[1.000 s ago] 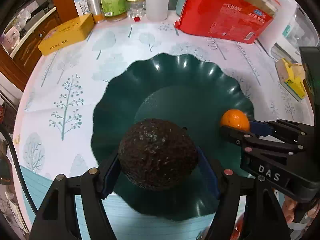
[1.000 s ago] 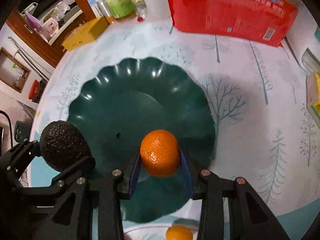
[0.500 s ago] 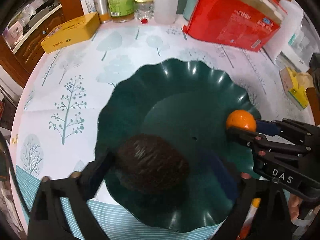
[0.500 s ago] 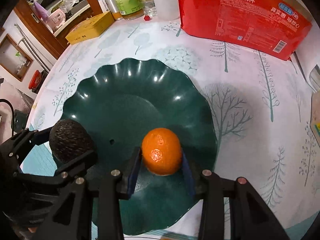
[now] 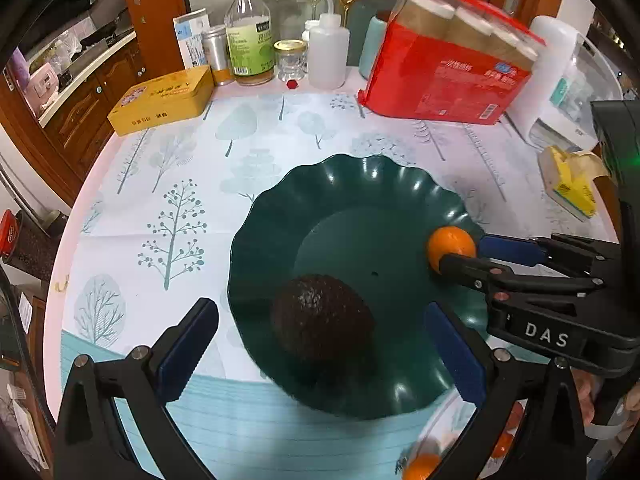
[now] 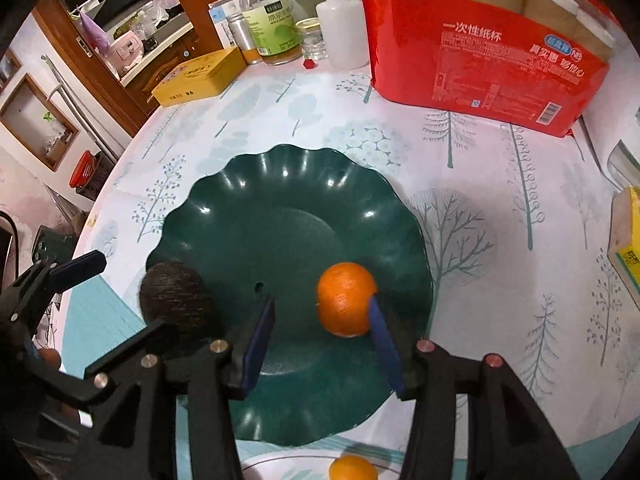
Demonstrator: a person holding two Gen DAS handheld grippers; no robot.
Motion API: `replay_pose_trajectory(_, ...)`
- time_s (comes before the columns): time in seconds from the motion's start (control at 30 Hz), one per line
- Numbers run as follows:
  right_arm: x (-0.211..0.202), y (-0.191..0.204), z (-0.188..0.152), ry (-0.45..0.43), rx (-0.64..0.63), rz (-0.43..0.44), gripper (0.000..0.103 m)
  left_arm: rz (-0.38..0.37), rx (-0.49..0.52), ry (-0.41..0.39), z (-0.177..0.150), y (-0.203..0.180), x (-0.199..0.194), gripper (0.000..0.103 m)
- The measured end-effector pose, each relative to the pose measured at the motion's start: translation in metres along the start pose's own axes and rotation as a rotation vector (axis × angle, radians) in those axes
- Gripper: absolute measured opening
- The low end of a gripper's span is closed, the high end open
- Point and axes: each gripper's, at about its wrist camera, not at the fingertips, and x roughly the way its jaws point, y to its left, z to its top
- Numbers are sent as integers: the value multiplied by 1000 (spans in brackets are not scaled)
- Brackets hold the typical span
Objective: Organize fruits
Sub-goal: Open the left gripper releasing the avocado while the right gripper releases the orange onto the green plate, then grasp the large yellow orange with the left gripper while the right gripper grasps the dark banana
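A dark green scalloped plate (image 5: pixel 360 184) (image 6: pixel 288 184) sits on the tree-print tablecloth. A dark avocado (image 5: pixel 322 318) (image 6: pixel 174 298) lies in the plate at its near left. An orange mandarin (image 5: pixel 451 243) (image 6: pixel 346 299) lies in the plate on the right side. My left gripper (image 5: pixel 320 344) is open, its blue pads wide apart on either side of the avocado and clear of it. My right gripper (image 6: pixel 320 340) is open; the mandarin rests against its right pad, with a gap to the left pad. Another mandarin (image 6: pixel 352 467) lies on a white plate at the near edge.
At the back stand a red pack of paper cups (image 5: pixel 448 76), a white squeeze bottle (image 5: pixel 326 54), a glass bottle (image 5: pixel 249 46), a small jar (image 5: pixel 290 58) and a yellow tin (image 5: pixel 162 98). A yellow box (image 5: pixel 568 184) lies at the right.
Both grippers opened and let go: the avocado and the mandarin now lie in the green plate. Both grippers have drawn back and up a little.
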Motion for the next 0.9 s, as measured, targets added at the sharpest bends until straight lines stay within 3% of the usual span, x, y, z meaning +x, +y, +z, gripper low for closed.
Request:
replay_pose_trajectory(0.4,-85,19,-32,-97,19,-35,49,-24,88,-94,-34,-17,-98,103)
replay_pose_trajectory(0.67,-151,40,-97,-167,12,-92,49,-80,166,-149,-86,-33,-157,103)
replay_pose_trajectory(0.9,-179,44,-158,-203,34,-96,49,-115,207,-151,-134,-44,-169,103)
